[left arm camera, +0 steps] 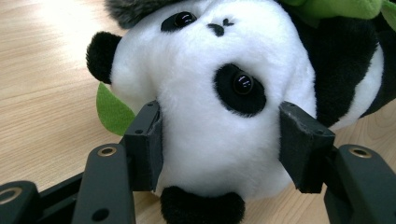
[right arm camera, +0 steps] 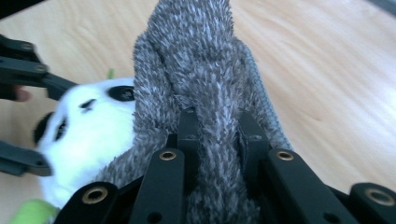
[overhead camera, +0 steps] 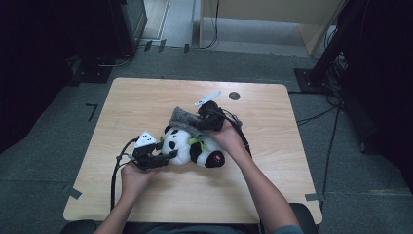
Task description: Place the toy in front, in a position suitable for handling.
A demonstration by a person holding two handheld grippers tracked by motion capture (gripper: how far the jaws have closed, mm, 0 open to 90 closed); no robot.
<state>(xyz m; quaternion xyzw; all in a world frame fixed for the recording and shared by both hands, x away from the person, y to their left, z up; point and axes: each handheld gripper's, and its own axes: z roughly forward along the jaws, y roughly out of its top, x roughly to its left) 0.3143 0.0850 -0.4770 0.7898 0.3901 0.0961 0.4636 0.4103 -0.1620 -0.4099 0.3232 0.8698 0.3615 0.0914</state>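
Note:
A black-and-white panda plush (overhead camera: 182,145) lies on its side at the middle of the wooden table (overhead camera: 146,97), with green leaf pieces at its neck. My left gripper (overhead camera: 168,155) holds its head: in the left gripper view both pads (left arm camera: 147,144) press into the white head (left arm camera: 210,93) from either side. A grey fuzzy fabric piece (overhead camera: 182,118) drapes over the top of the panda's head. My right gripper (overhead camera: 199,123) is shut on that grey fabric (right arm camera: 205,74), with the panda's face (right arm camera: 88,135) just to its left.
A small dark round mark (overhead camera: 234,95) sits near the table's far edge. A black stand with cables (overhead camera: 326,63) rises off the far right corner. Grey carpet surrounds the table, and both forearms come in over the near edge.

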